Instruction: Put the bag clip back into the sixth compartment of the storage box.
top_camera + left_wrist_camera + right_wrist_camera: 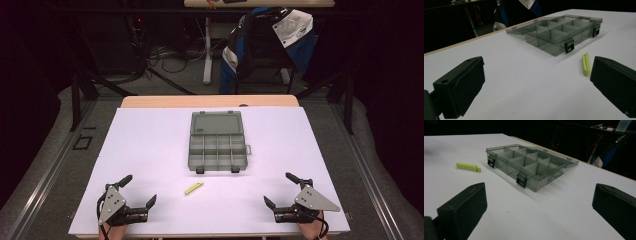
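yellow-green clip lies nearer the left tool, both tools wide apart

the yellow-green clip (194,188) lies flat on the white table (150,145), toward the near edge and a little left of the middle, apart from everything else. the left tool (140,190) rests at the near left corner with its jaws spread wide and nothing between them. the right tool (281,189) rests at the near right corner, jaws just as far apart and also empty.

the clip sits ahead and to the right of the left tool; in the left gripper view it lies just beside the right-hand jaw, on the table, not touching it. its long axis runs on a slant, from near-left to far-right. the left tool looks clearly nearer to it than the right one, so the left hand seems the likelier to reach, probably needing a turn to close across the clip's narrow width.

the grey compartment box (218,150) stands open behind the clip, at the table's middle, its lid laid back toward the far edge.
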A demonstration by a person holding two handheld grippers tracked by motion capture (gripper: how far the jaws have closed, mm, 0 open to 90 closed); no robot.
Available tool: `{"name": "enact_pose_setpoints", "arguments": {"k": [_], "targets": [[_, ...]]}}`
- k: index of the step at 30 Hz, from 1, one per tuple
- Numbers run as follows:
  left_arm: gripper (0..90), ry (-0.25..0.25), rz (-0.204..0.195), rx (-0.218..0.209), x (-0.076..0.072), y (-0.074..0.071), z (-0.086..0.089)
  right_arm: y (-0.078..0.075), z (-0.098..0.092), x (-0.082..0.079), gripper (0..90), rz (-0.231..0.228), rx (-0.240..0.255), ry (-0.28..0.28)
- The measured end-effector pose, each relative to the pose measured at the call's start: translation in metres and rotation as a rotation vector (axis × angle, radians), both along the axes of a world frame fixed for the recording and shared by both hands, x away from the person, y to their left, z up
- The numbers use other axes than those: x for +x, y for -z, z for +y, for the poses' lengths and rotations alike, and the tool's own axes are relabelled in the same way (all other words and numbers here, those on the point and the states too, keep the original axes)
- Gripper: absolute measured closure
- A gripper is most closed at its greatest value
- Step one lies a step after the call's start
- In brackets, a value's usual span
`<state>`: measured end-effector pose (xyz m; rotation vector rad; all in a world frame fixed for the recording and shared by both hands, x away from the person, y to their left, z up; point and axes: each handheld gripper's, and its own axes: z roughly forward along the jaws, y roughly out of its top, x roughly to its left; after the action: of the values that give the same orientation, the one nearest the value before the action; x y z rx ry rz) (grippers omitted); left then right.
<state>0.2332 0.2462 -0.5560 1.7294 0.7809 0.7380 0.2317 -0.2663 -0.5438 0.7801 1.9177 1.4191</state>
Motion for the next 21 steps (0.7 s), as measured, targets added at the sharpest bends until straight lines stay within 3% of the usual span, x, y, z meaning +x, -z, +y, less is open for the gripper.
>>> {"name": "enact_pose_setpoints", "arguments": {"k": [21], "targets": [[0.0,0.024,0.03,0.004,0.01,-0.002,-0.012,0.001,0.0,0.004,0.0,0.017,-0.003,-0.011]]}}
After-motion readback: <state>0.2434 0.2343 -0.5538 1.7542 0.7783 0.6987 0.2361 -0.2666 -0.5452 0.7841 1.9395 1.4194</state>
